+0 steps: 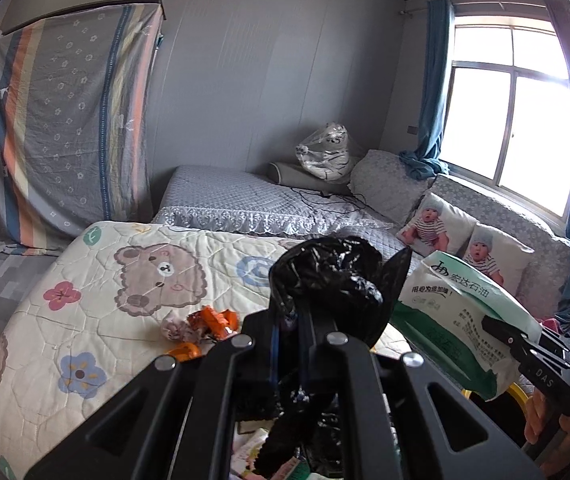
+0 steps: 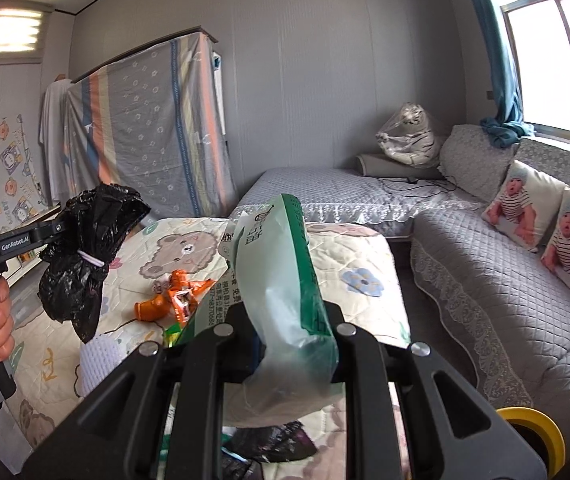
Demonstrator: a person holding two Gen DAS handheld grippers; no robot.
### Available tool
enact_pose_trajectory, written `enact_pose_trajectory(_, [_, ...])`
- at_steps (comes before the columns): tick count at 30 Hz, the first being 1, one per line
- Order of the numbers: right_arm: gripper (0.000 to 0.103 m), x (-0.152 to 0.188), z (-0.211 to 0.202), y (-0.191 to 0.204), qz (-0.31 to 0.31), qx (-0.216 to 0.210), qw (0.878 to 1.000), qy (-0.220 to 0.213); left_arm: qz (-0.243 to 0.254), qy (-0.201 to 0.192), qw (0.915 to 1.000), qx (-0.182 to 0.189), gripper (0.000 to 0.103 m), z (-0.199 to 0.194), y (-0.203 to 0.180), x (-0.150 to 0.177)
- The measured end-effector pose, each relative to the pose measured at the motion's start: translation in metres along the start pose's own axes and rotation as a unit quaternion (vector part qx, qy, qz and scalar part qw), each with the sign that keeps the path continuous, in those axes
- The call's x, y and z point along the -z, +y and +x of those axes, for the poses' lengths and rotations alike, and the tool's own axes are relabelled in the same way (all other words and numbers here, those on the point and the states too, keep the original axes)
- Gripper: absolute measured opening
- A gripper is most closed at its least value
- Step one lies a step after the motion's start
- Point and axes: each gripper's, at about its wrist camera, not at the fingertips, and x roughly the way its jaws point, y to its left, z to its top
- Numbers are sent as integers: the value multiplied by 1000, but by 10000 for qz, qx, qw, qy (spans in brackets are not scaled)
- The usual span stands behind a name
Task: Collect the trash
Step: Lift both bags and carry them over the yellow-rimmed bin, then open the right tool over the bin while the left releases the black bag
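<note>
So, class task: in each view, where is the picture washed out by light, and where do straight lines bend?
Left wrist view: the window blows out white, glare spreading along the right edge; ceiling trim curves. Right wrist view: the window is bright but shows some detail; the draped wardrobe leans and bows.

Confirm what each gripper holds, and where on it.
Left gripper pinches the black trash bag by its bunched middle, beside the white band. Right gripper clamps the green-and-white plastic pack at its lower end.
</note>
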Motion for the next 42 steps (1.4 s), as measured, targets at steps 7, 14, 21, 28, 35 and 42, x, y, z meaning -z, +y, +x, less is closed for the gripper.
enact_pose_trajectory(7, [16, 14, -31, -42, 223, 543, 9983, -31, 296, 175, 9977, 577, 6, 13, -59, 10])
enact_pose_trajectory(14, [16, 40, -69, -84, 515, 1180, 9917, -37, 642, 443, 9895, 1217, 6, 33, -124, 27])
enact_pose_trajectory(21, [16, 67, -105, -124, 837, 1841, 9793, 90, 912, 709, 9773, 1776, 6, 50, -182, 49])
enact_pose_trajectory(28, [17, 99, -128, -155, 1146, 2299, 9657, 373, 1122, 1007, 9643, 2177, 6, 68, -234, 73])
enact_pose_trajectory(35, [17, 127, -131, -172, 1369, 2497, 9556, 759, 1293, 1367, 9538, 2344, 6, 94, -275, 101])
enact_pose_trajectory(42, [17, 148, -126, -186, 1512, 2613, 9466, 1134, 1506, 1706, 9453, 2338, 6, 118, -303, 127])
